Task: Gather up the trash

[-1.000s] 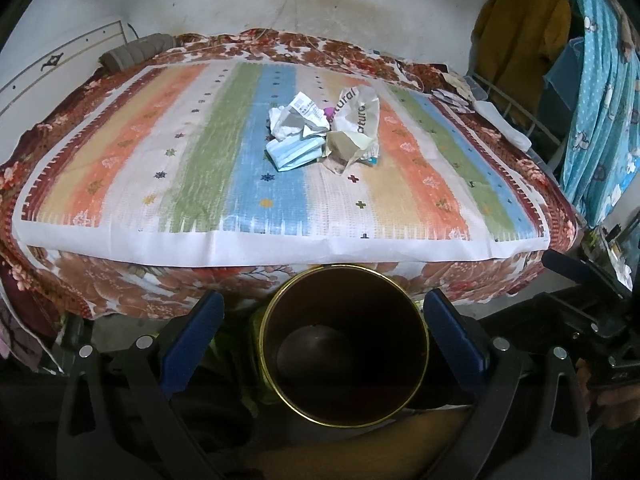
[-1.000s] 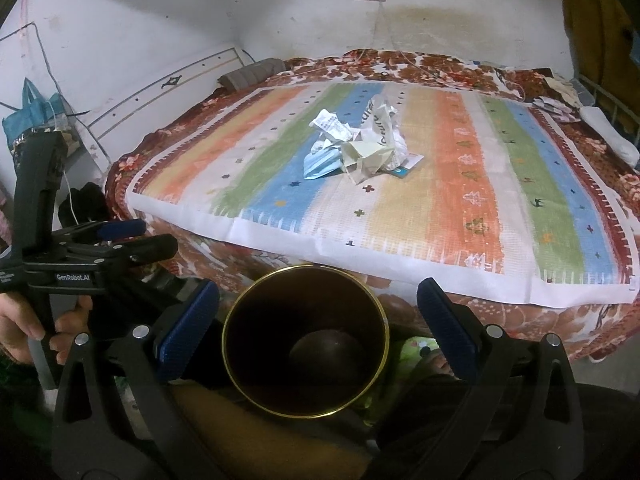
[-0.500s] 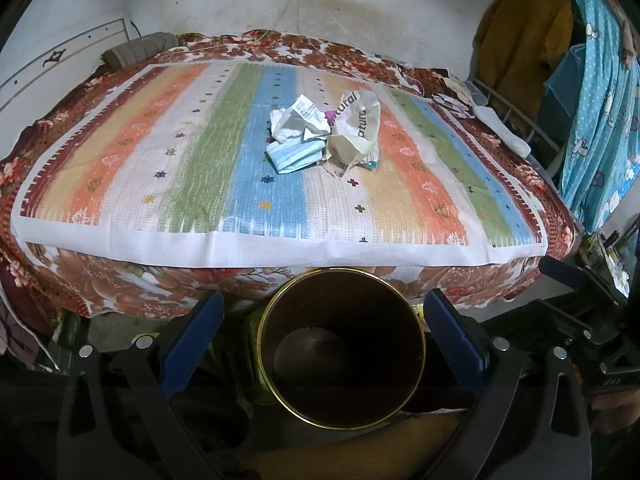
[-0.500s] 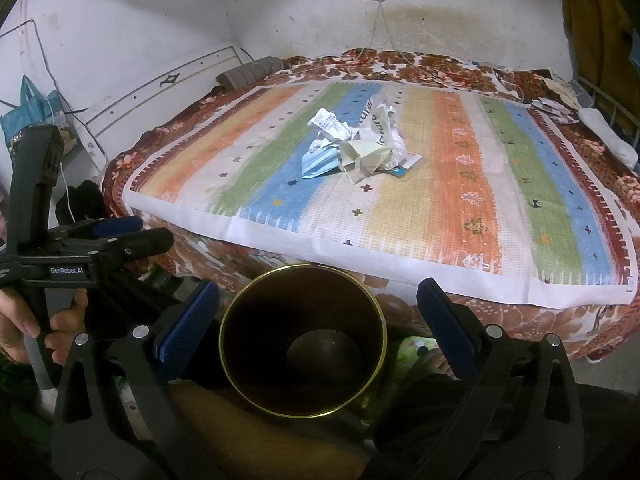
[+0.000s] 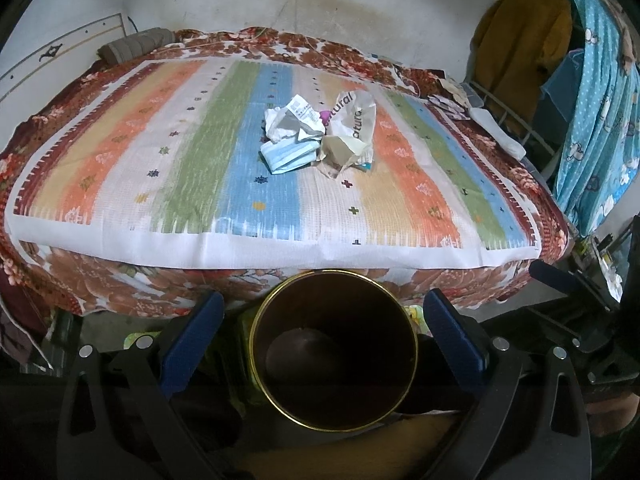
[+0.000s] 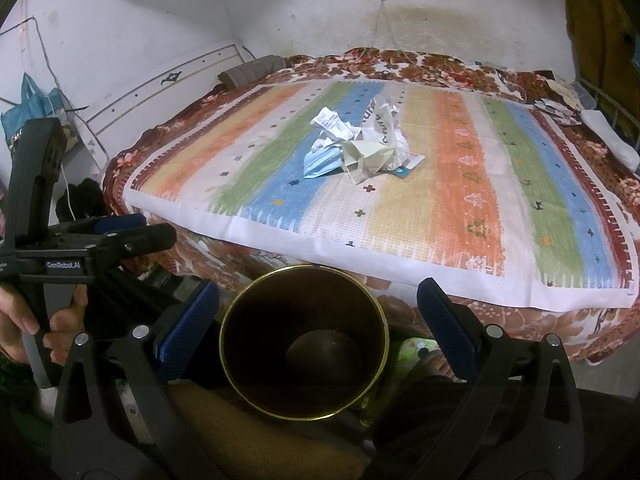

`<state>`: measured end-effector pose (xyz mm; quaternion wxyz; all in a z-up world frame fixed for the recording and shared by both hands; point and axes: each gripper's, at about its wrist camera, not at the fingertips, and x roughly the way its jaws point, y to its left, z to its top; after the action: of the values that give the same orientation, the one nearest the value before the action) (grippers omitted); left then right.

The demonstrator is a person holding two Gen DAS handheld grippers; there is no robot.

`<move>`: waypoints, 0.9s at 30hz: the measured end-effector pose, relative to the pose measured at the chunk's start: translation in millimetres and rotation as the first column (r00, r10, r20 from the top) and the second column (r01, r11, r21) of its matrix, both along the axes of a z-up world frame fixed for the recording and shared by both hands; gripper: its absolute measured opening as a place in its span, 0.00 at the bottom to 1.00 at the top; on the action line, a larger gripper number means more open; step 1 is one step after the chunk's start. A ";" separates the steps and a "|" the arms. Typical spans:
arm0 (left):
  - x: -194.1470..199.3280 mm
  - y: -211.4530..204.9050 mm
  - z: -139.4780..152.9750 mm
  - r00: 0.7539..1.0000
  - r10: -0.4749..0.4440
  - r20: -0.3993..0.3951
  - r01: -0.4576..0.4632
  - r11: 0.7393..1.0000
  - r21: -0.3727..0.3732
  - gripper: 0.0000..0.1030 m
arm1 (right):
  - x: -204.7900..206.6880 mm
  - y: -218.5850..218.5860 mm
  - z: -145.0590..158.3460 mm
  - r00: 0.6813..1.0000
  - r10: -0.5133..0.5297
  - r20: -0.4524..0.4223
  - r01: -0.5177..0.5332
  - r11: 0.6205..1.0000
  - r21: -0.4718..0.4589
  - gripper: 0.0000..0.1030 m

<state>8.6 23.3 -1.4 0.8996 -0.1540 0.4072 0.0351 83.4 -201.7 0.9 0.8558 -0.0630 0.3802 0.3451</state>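
A heap of trash lies mid-bed on the striped cloth: crumpled white paper, a blue face mask and a crushed bag printed "natural". The right wrist view shows the same heap. On the floor before the bed stands a dark bin with a gold rim, seen too as the bin from the right. My left gripper hangs open above it, holding nothing. My right gripper is open and holds nothing either. A hand holds the left gripper's handle.
Clothes and a blue spotted cloth hang at the right beside a wire rack. A grey roll lies at the bed's far left corner. A blue bag hangs on the left wall. A bare foot rests beside the bin.
Both views have drifted only slightly. The grippers stay open over the bin and the trash heap has not moved.
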 end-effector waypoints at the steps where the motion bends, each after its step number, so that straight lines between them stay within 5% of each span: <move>1: 1.1 -0.1 0.2 1.000 0.003 -0.001 -0.003 1.000 0.004 0.94 | 1.9 1.5 -0.1 1.000 0.000 -0.004 0.000 1.000 0.000 0.92; 19: 64.2 25.5 29.6 0.999 0.037 -0.004 -0.037 0.999 0.021 0.94 | 42.3 38.7 8.9 1.000 -0.012 -0.008 0.012 0.999 -0.030 0.91; 27: 94.4 41.2 29.5 0.999 0.027 -0.040 -0.029 0.999 -0.028 0.94 | 66.2 52.6 19.3 1.000 -0.010 0.011 0.010 0.999 -0.036 0.91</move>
<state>103.0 64.5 28.1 0.8885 -0.1718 0.4231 0.0448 149.5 -149.2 20.1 0.8582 -0.0785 0.3822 0.3336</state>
